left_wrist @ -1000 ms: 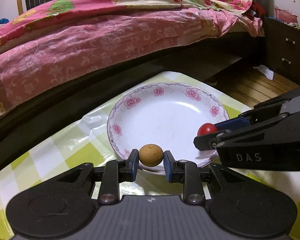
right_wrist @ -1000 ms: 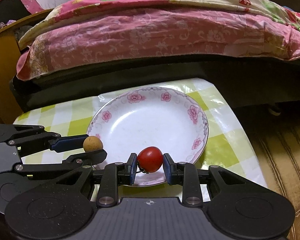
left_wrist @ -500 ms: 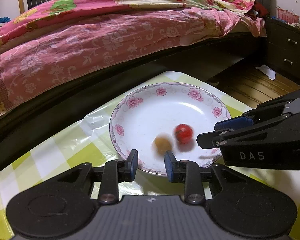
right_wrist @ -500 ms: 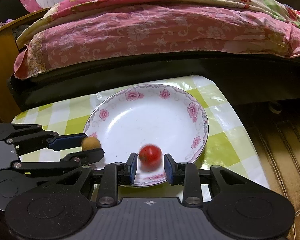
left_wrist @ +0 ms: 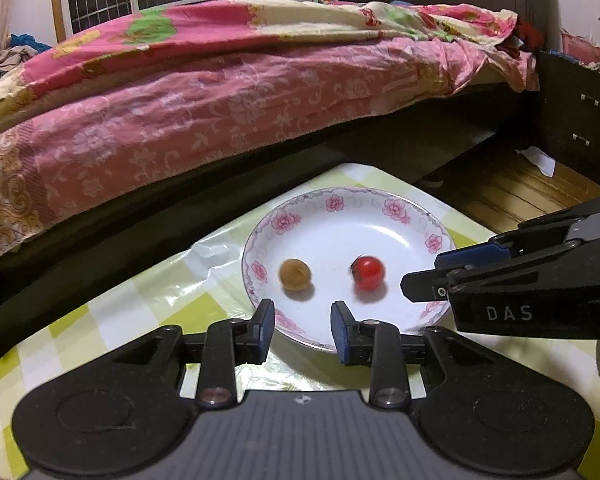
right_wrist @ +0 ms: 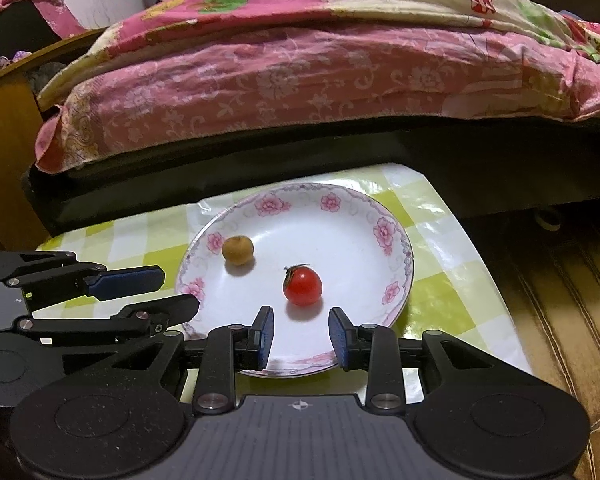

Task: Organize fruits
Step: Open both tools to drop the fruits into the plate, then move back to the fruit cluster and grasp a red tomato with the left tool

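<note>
A second ago each gripper clasped a fruit; now the left gripper (left_wrist: 302, 330) has released the brown fruit (left_wrist: 295, 274) and the right gripper (right_wrist: 300, 334) the tomato (right_wrist: 302, 287), both lying apart on the plate (right_wrist: 396, 280). Only the left view shows the drawers (left_wrist: 580, 128).

text: "DAS" | on: side of right gripper (left_wrist: 422, 276) body | view: left wrist | other legible text: none

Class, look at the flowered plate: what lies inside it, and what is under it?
Inside the plate lie a brown fruit and a red tomato, apart from each other. Under it is the green-checked tablecloth; the part beneath the plate is covered and cannot be seen.
</note>
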The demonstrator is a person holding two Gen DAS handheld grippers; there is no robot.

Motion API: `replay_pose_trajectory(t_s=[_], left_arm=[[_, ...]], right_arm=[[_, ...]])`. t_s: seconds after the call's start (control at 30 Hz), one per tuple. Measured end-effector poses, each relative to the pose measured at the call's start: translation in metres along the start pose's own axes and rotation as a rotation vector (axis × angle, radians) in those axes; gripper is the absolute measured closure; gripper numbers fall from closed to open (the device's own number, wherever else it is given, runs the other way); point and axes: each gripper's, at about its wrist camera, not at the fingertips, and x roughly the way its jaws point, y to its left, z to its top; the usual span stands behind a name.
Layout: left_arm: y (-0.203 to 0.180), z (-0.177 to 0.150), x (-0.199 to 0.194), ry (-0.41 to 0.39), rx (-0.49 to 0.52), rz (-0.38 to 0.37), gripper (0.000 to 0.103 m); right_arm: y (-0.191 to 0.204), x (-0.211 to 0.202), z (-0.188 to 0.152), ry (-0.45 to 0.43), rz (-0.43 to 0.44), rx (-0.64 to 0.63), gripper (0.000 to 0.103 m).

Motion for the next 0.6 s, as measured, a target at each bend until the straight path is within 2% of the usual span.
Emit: replay_pose_trajectory(t_s=[0.33,0.5,0.6], left_arm=[[0.012,-0.013,-0.035,0.016,-0.035,0.022,0.063],[0.022,-0.027,-0.052,0.040,-0.047,0.035,0.063],[0.026,-0.039,-0.059,0.067,-0.056,0.034,0.063]], right_arm=[[0.014,-0.016,-0.003,-0.010,0.046,-0.027,0.072],[0.022,-0.022,-0.012,0.017,0.073,-0.043,0.071],[0.027,-0.025,-0.021,0.037,0.087,-0.066,0.066]])
